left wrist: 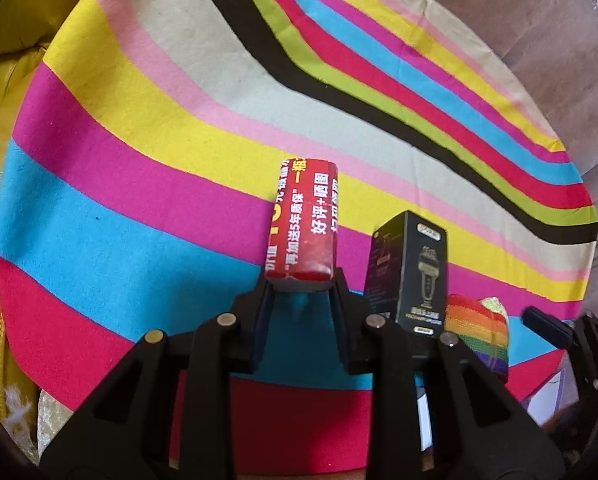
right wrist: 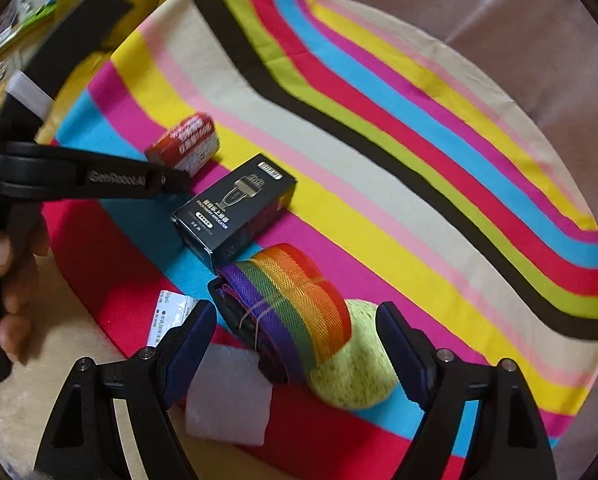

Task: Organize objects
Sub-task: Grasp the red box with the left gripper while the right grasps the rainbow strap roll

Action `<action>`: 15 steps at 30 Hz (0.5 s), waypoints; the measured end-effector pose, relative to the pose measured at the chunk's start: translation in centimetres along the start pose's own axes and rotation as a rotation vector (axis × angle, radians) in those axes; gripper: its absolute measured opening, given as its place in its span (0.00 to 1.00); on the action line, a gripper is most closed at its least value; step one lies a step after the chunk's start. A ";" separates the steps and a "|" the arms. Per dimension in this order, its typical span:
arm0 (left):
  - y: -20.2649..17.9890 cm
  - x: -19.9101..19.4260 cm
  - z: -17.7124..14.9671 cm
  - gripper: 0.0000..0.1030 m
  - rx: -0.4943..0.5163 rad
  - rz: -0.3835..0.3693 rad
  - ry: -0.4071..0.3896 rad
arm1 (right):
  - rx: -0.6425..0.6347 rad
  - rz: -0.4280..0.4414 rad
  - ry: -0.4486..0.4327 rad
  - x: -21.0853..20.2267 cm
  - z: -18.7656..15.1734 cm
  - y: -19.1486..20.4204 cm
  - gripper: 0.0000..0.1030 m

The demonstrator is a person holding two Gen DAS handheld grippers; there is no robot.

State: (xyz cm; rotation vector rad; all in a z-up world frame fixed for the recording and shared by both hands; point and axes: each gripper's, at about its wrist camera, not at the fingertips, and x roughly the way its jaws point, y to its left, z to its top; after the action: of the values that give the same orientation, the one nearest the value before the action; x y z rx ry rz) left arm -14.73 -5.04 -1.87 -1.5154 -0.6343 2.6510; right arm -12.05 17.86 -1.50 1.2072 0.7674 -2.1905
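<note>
In the left wrist view, the left gripper [left wrist: 300,280] is clamped on the near end of the red box [left wrist: 303,224], which juts forward over the striped cloth [left wrist: 139,168]; the black box [left wrist: 409,272] stands just to its right, with the rainbow strap roll [left wrist: 477,328] beyond that. To do this step well, the person would probably keep the grip square, since the box is pinched only at its end and could pivot, and carry it clear of the black box. In the right wrist view, the right gripper [right wrist: 295,344] stands wide open and holds nothing; the rainbow strap roll [right wrist: 295,300] and the green ball [right wrist: 355,368] touching it lie between the spread fingers. Closing should likely centre on one item, or the ball may roll off. A white foam piece [right wrist: 227,396] and a paper label [right wrist: 171,316] lie near the left finger. The cloth, boldly striped, covers a seat; yellow upholstery [left wrist: 3,92] shows at the left, brownish fabric [right wrist: 499,32] at the upper right.
</note>
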 end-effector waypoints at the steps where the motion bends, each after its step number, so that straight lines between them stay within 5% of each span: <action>1: 0.0 -0.2 -0.1 0.30 0.000 -0.003 -0.010 | 0.002 0.002 0.003 0.3 0.1 -0.2 0.81; 9: 0.0 -1.0 -0.4 0.30 0.017 -0.008 -0.044 | 0.017 0.091 0.045 2.2 0.0 -0.7 0.80; 15: -0.1 -0.6 -0.1 0.30 0.015 -0.009 -0.053 | 0.059 0.130 0.016 1.8 0.1 -0.8 0.67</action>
State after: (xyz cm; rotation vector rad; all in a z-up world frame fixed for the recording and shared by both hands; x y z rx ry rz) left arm -14.34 -5.10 -1.39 -1.4395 -0.6216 2.6912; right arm -13.49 18.04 -2.83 1.2688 0.6161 -2.1129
